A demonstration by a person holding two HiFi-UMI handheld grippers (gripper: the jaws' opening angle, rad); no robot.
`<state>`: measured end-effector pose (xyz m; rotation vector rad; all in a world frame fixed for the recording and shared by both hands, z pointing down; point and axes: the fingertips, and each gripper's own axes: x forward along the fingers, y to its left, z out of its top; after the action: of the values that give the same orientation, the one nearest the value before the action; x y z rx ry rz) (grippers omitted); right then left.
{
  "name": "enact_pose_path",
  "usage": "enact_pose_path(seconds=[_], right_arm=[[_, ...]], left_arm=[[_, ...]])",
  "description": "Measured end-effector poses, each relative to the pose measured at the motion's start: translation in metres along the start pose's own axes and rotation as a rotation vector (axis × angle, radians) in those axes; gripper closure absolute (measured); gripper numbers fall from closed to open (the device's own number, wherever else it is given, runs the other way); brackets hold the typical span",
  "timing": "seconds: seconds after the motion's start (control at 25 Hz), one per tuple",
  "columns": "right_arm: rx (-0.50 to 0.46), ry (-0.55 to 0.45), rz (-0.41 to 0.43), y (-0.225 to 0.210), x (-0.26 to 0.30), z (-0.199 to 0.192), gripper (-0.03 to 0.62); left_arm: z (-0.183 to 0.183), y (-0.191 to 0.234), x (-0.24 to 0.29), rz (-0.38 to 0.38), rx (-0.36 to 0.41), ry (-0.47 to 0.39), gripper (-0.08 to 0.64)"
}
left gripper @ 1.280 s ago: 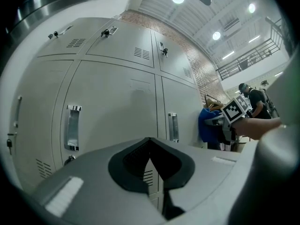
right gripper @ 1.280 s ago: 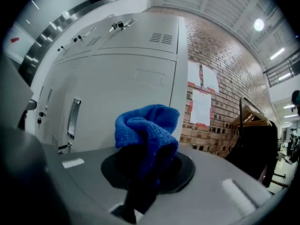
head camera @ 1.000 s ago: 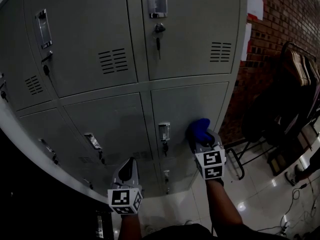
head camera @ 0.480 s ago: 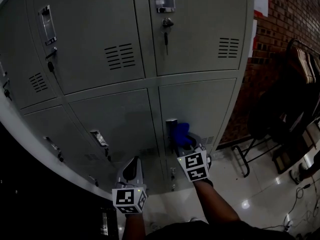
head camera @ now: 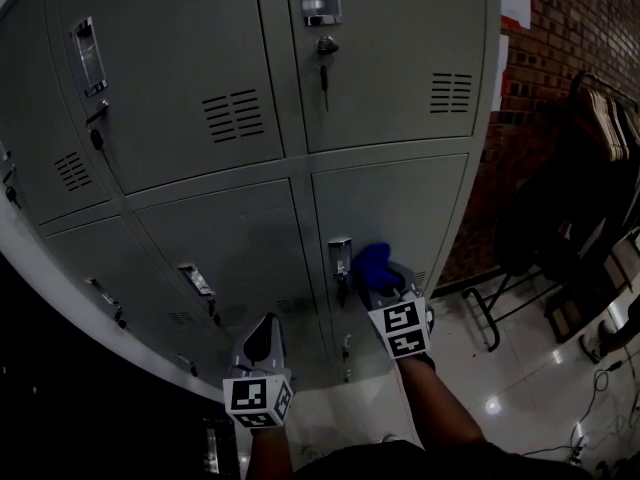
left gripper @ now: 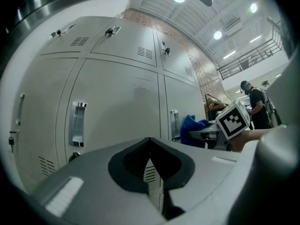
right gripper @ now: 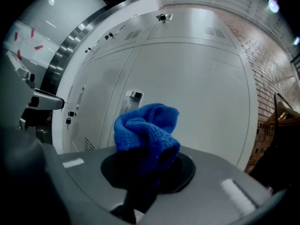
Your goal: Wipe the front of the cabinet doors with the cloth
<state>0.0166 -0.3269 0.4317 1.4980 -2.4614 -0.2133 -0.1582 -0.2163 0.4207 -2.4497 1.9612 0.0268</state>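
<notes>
Right gripper view: my right tool (right gripper: 140, 175) pinched the cloth (right gripper: 147, 125), door (right gripper: 206, 93) at twelve o'clock; left tool (left gripper: 151, 172) closed, empty.

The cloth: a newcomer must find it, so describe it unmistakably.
Start at the grey locker bank, then its rightmost column, the door under the top one. By that door's metal handle, the right gripper clamps the cloth: bunched, knitted, the only bright blue thing.
</notes>
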Motion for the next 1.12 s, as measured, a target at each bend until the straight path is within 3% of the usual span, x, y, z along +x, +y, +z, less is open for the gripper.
enact_pose_path(seconds=[0.24,1.12], right_arm=[[-0.002,0.01,-0.044,-0.025,-0.007,-0.007,0.523],[-0.067,0.102,-0.261,-0.141,-0.041,-0.055,0.525]], left_arm=[[-0.003,-0.01,0.007,-0.019,0.001,0.004,0.546],[-0.002,-0.03,0.023,0.02,-0.012,-0.022,0.546]])
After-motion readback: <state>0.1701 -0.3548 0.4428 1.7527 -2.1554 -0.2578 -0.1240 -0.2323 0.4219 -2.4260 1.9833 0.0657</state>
